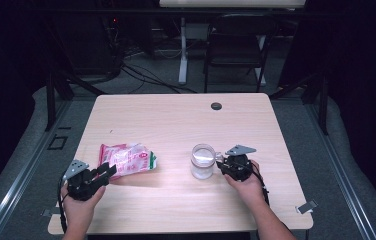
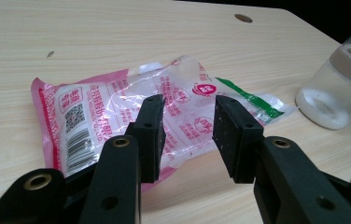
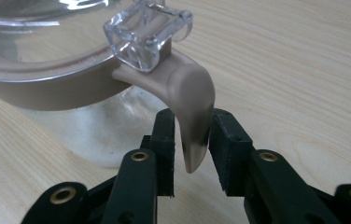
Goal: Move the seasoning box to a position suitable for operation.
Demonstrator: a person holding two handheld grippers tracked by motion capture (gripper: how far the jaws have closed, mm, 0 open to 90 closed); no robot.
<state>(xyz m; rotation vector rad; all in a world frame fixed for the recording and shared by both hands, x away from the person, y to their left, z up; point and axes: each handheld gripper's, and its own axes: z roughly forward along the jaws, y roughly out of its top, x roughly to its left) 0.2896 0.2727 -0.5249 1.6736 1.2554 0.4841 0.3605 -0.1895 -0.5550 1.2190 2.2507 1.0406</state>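
Pale wood table carries one pink-and-clear plastic packet at lower left of the high view and one clear glass jar just right of centre, and you hold two grippers. Your left gripper sits at the packet's near corner; in the left gripper view its jaws stand spread above the packet, which lies flat under and beyond them, the pads not pressing it. Your right gripper is at the jar's right side. The right gripper view shows what the high view cannot: a beige tab hanging from the jar's lid band, down between the two jaws, the right pad touching it, the left just apart.
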